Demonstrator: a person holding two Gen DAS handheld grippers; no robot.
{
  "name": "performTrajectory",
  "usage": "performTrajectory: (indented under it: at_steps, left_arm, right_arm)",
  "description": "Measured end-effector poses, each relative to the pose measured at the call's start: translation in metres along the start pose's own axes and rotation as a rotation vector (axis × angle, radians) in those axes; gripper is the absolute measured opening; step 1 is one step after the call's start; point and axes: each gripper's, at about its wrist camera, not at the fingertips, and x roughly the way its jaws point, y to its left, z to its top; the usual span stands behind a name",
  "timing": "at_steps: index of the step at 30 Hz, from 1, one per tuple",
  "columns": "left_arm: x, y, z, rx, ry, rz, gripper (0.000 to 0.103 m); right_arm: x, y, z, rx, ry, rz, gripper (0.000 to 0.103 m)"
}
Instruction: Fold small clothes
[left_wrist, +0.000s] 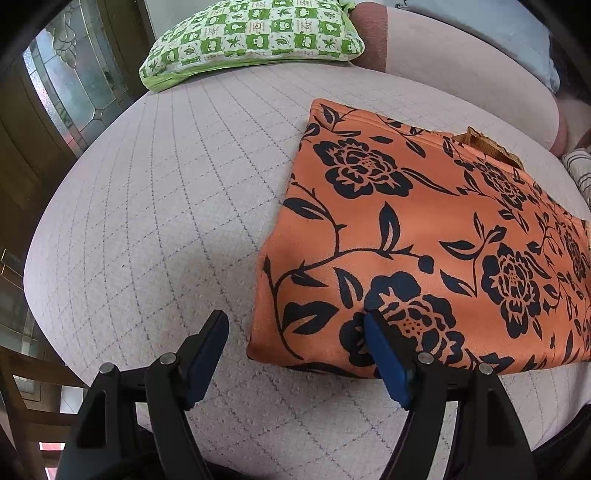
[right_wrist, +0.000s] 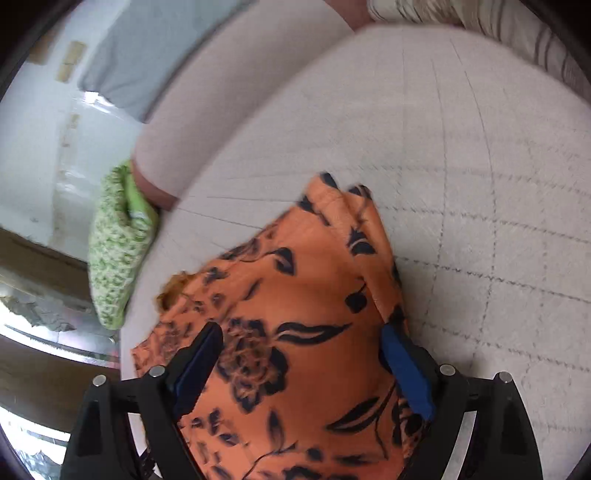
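An orange garment with black flowers lies folded flat on a pale grid-patterned sofa seat. My left gripper is open just above the seat at the garment's near left corner; its right finger is over the cloth, its left over bare seat. In the right wrist view the same garment lies under my right gripper, which is open with the cloth between and below its fingers. That view is motion-blurred.
A green and white patterned pillow lies at the back of the seat, also in the right wrist view. A striped cloth sits at the far right. The sofa backrest rises behind. A glass-paned door stands at left.
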Motion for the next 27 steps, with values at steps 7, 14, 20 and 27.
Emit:
performTrajectory:
  at_steps: [7,14,20,27]
  left_arm:
    - [-0.004,-0.001,-0.001,-0.013,0.001,0.003,0.077]
    - [-0.044,-0.006,-0.004,0.002,-0.080,-0.011,0.077]
    - [-0.066,-0.020,-0.010,0.009,-0.123,-0.044,0.077]
    - [-0.060,-0.062,-0.014,0.081,-0.115,-0.071,0.077]
  right_arm:
    - [-0.043,0.014,-0.061,-0.087,-0.021,0.043,0.090]
    - [-0.044,-0.004,-0.065,-0.022,0.025,0.053,0.090]
    - [-0.092,-0.010,-0.097,0.043,-0.073,0.124,0.090]
    - [-0.067,-0.058,-0.132,0.203,0.028,0.100,0.090]
